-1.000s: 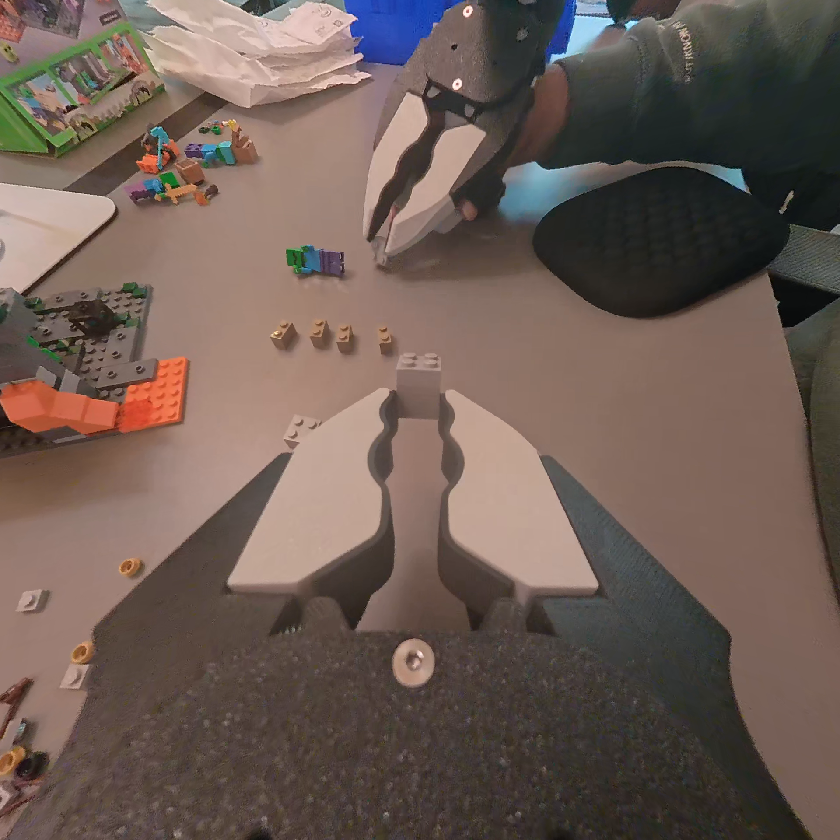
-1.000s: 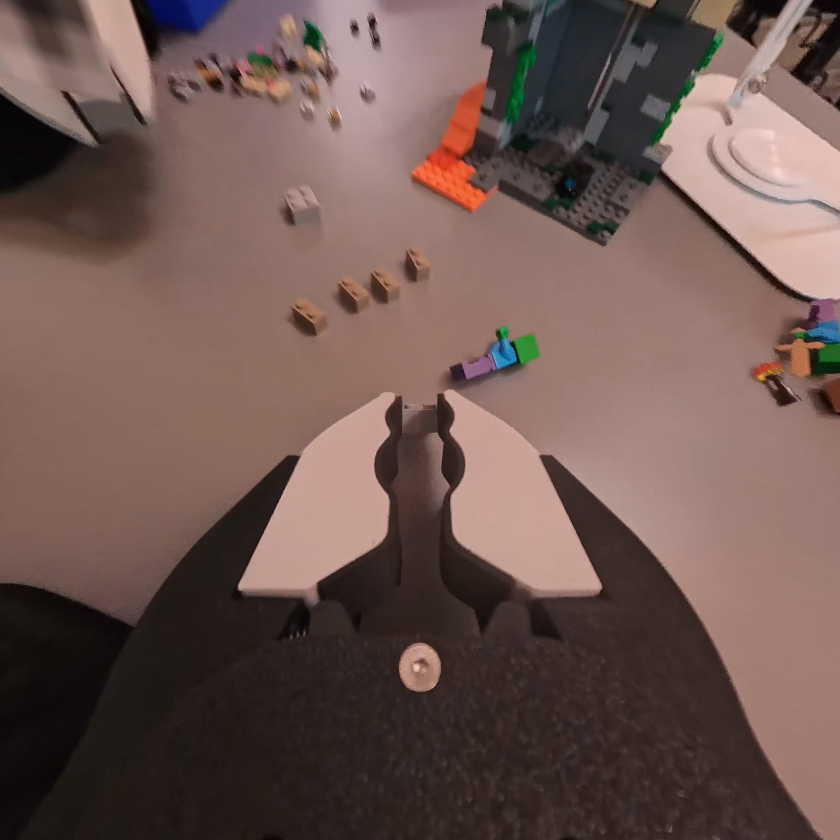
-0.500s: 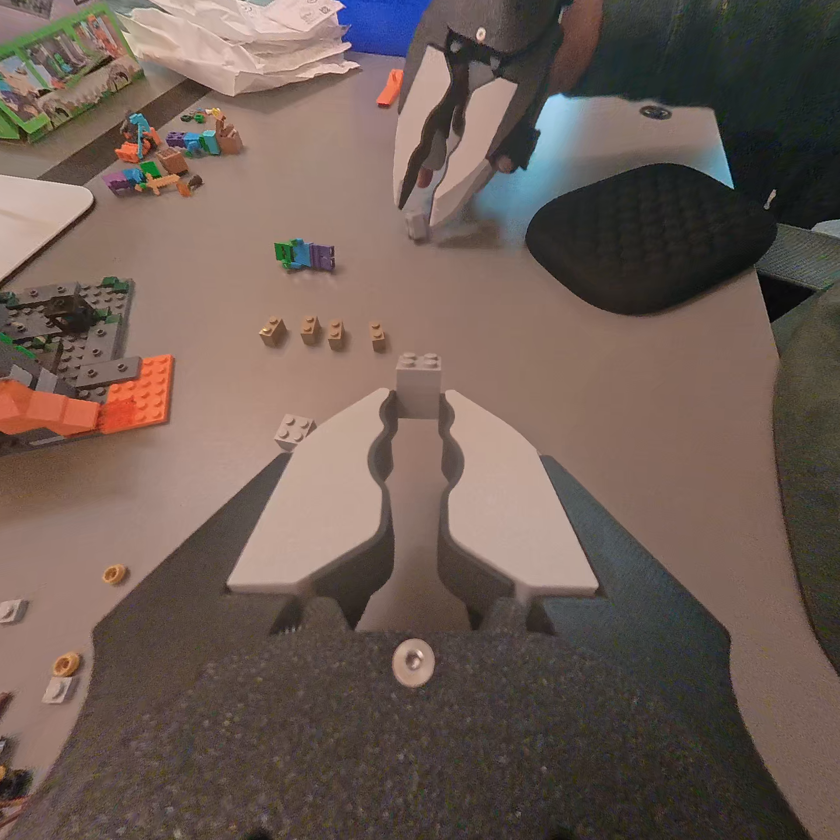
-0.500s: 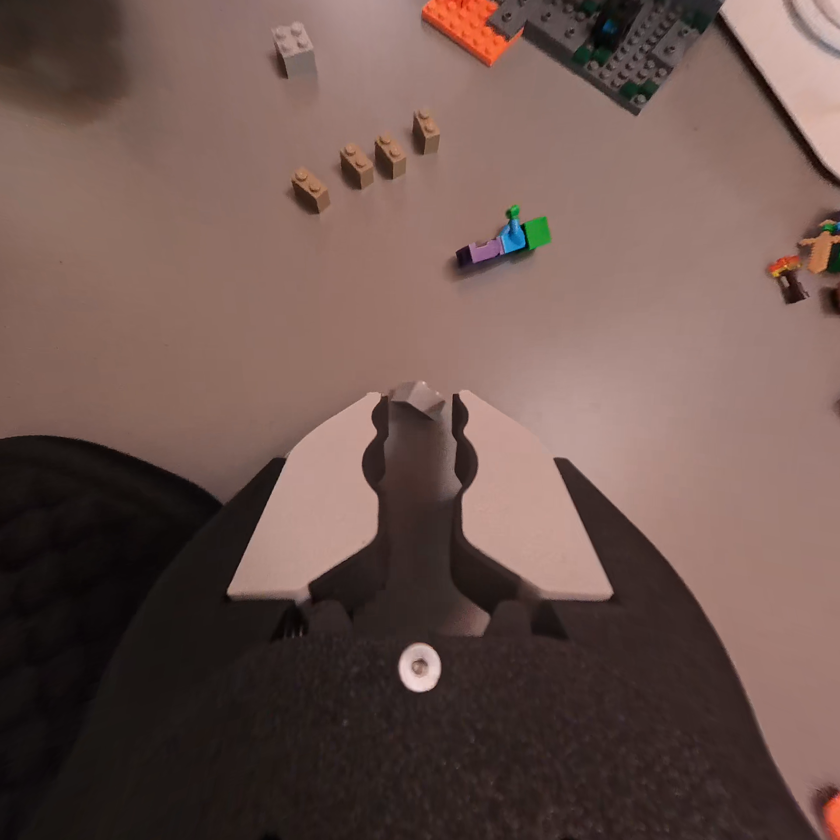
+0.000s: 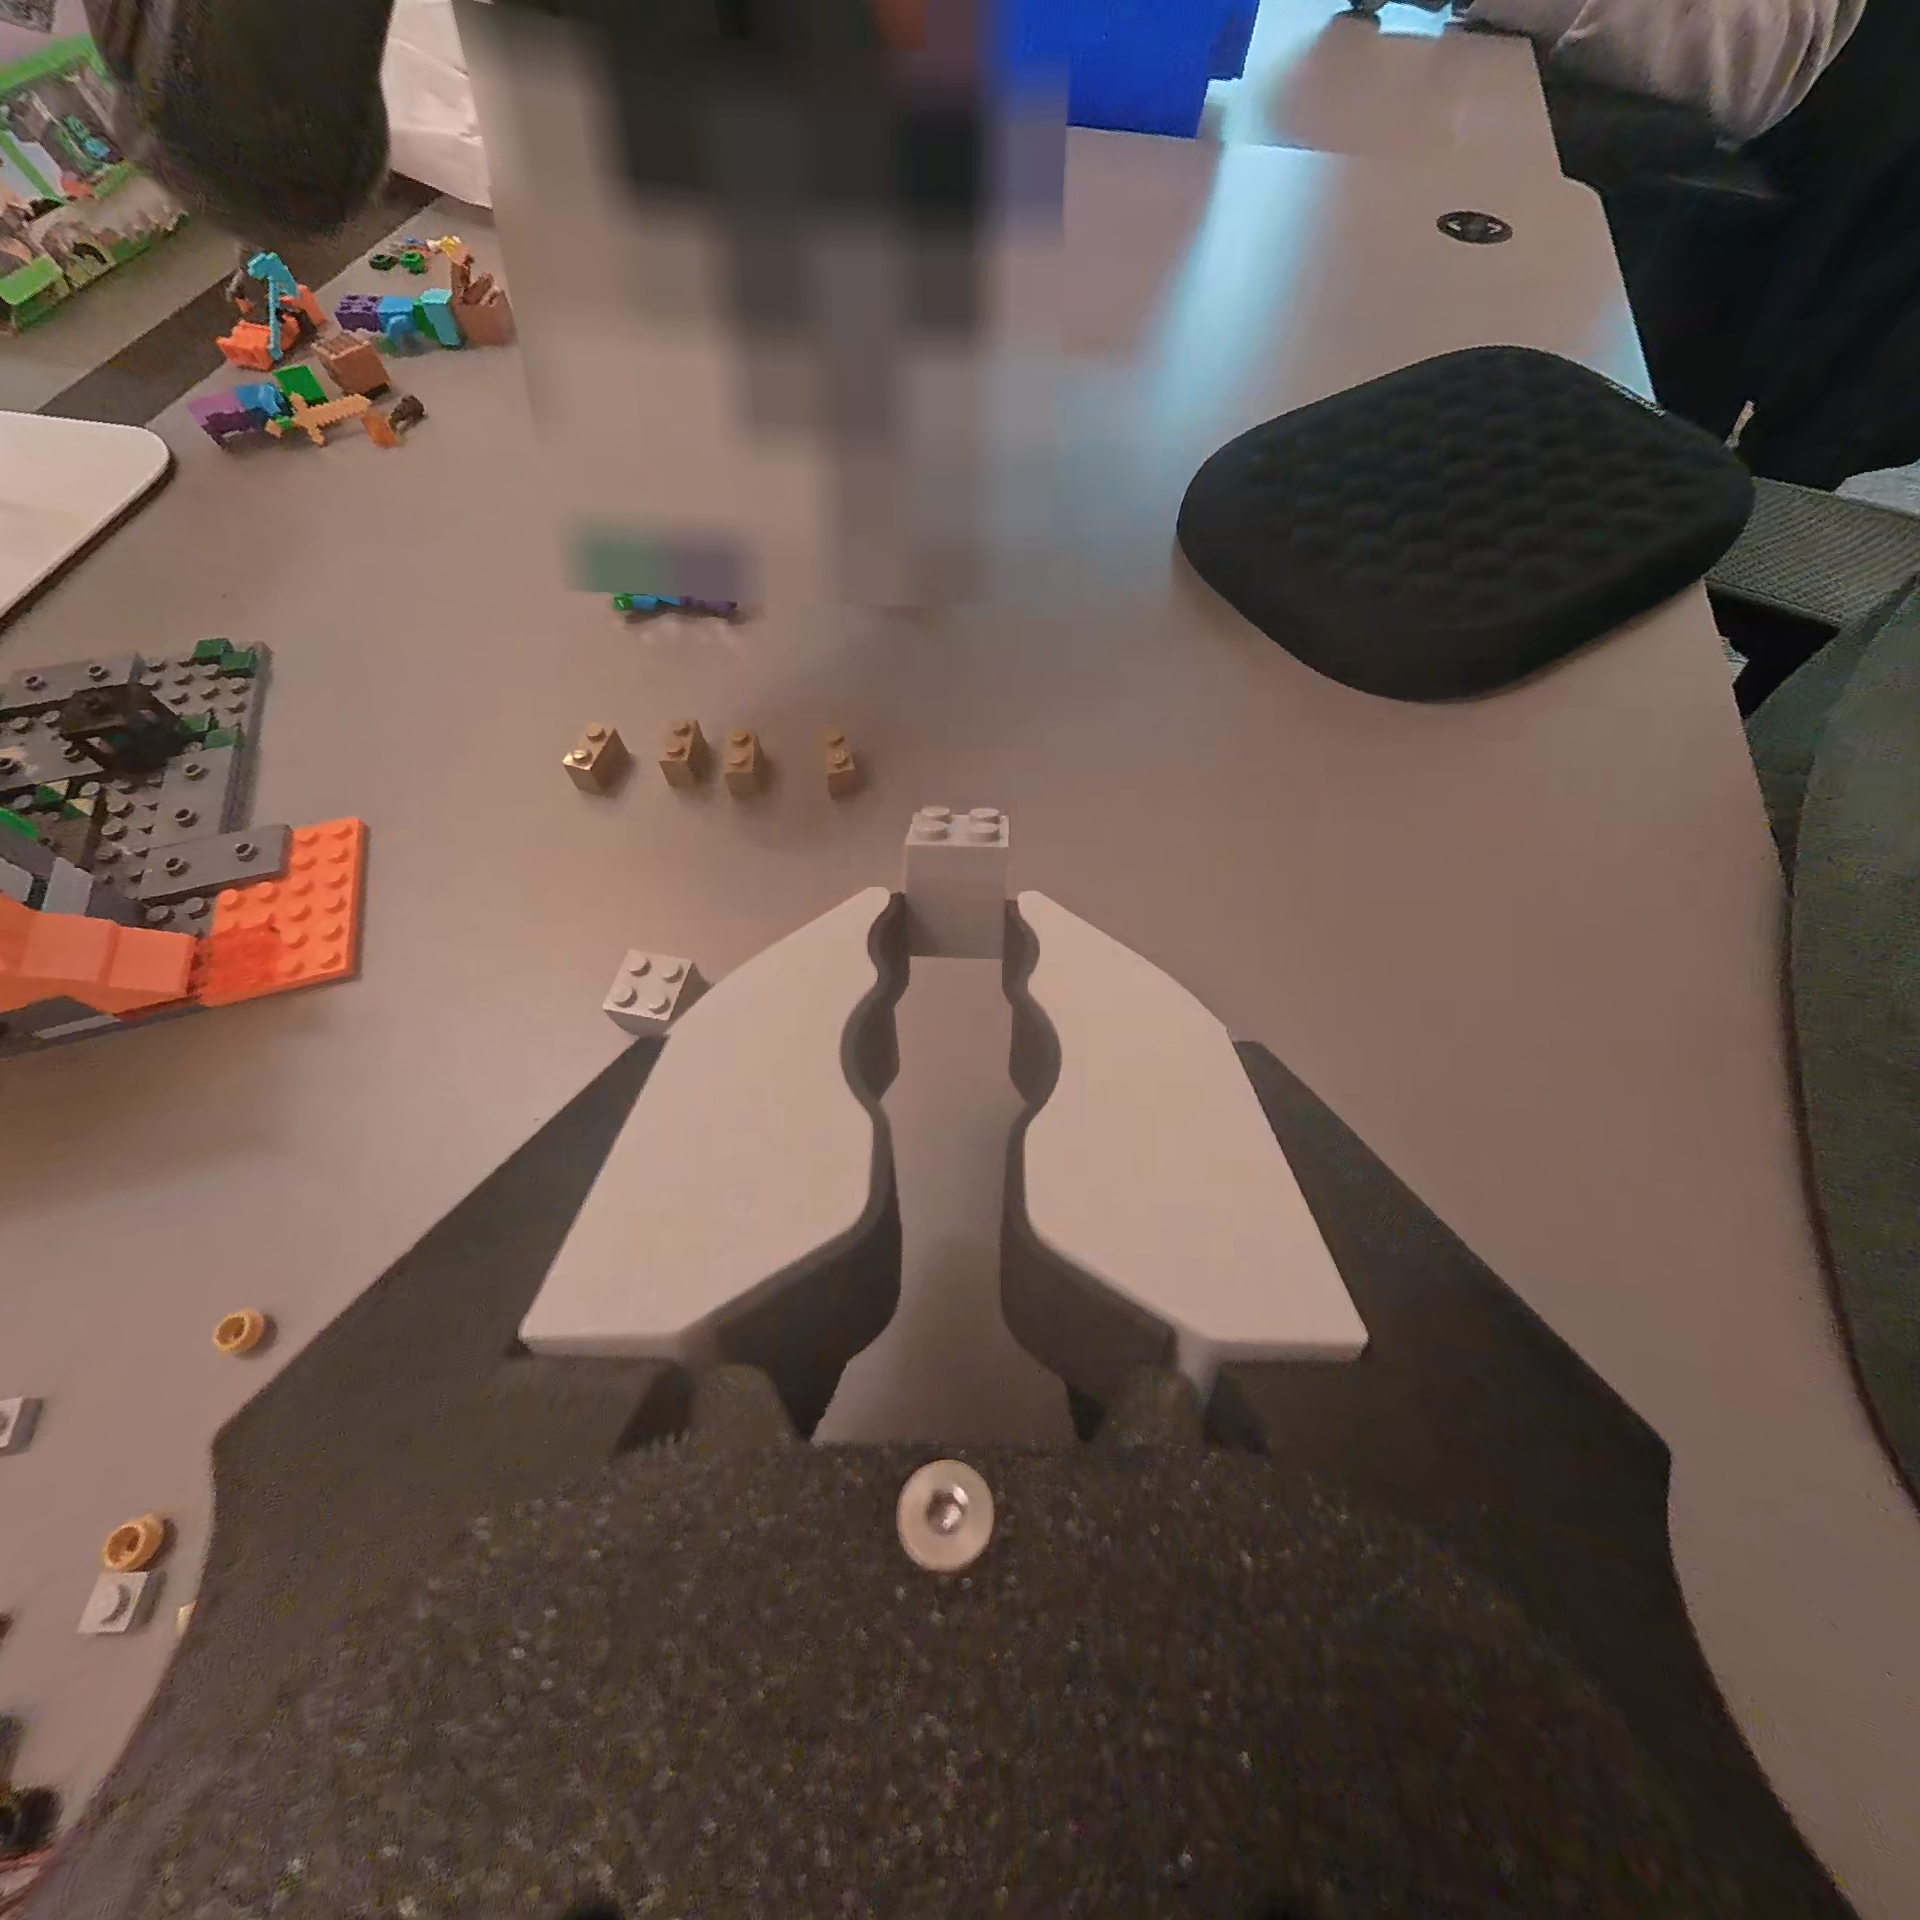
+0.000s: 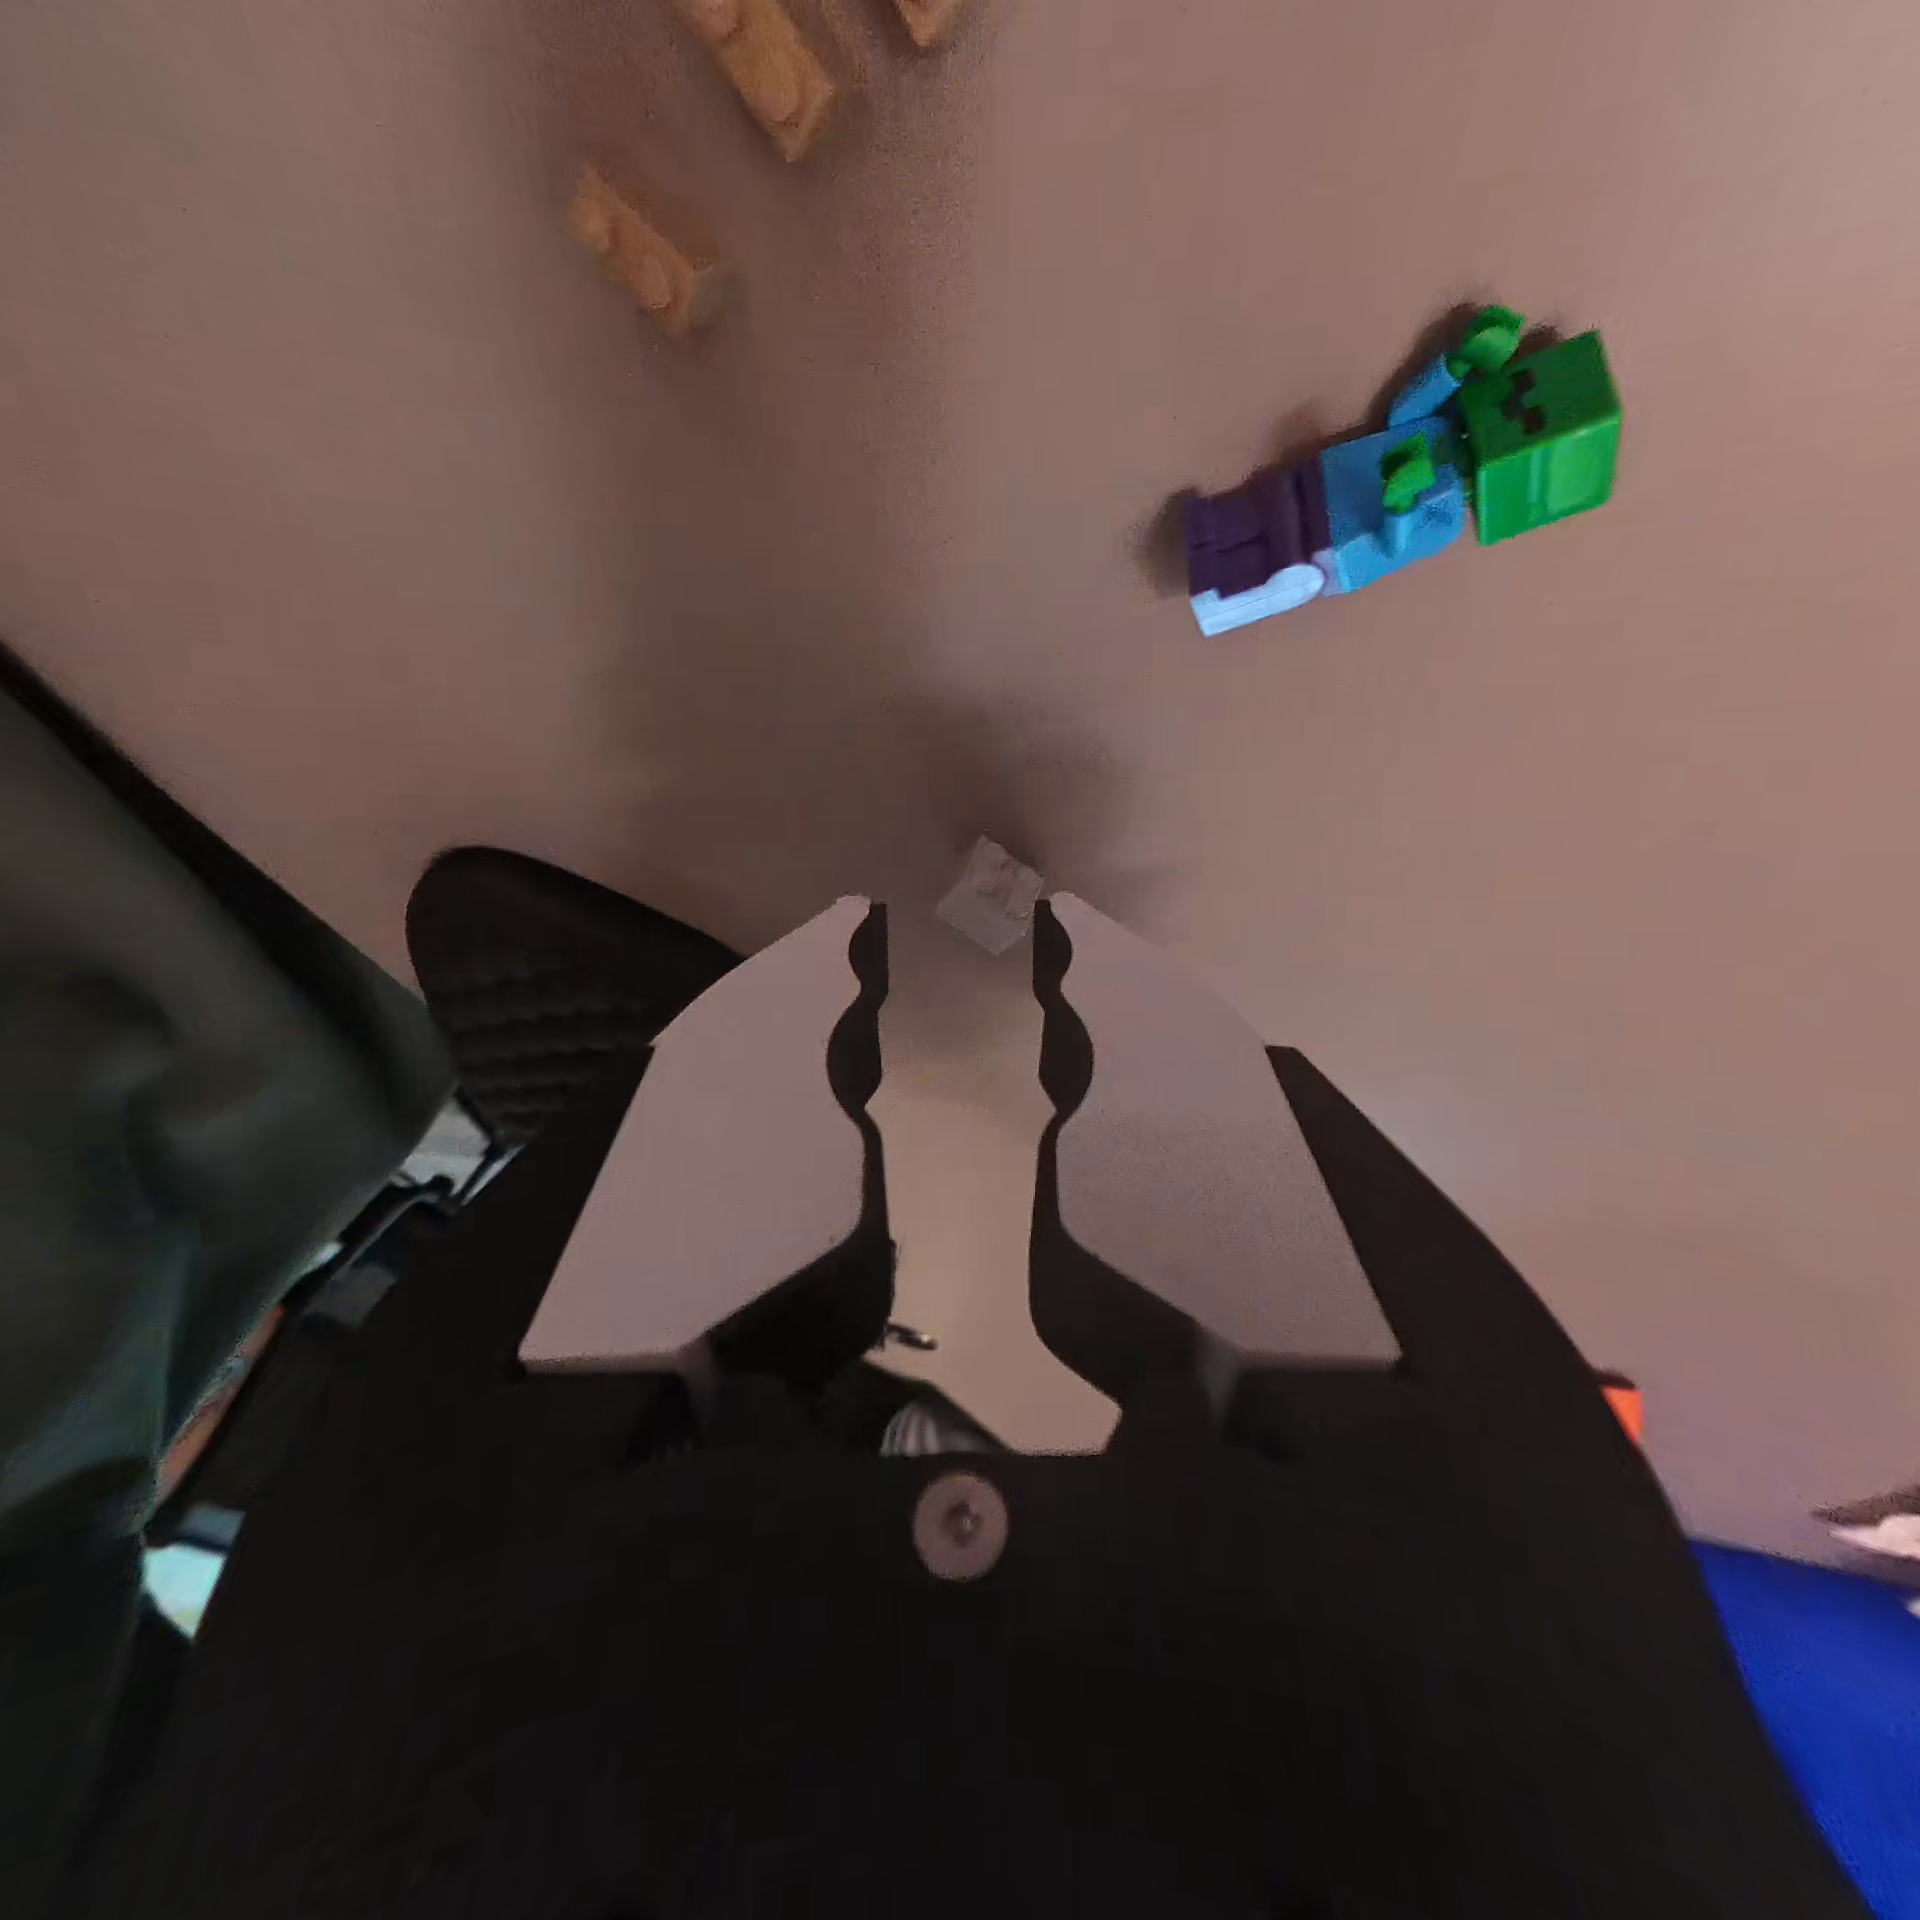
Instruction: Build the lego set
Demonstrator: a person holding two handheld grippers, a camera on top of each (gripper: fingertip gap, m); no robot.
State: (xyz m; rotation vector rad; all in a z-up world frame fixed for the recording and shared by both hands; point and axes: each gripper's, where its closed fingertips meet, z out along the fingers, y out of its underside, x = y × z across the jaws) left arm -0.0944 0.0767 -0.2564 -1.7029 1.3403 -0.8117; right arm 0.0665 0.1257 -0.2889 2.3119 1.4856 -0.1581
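Upright grey brick, tilted grey piece

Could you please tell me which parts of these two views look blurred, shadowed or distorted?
Left wrist view: sharp on the tall light-grey studded brick, a mosaic patch up top, wide-angle bowing at the grey table edge. Right wrist view: motion-smeared tan bricks, a dark shadow above the small grey brick.

Black mesh pad lies on the grey table; possibly a blue bin behind.
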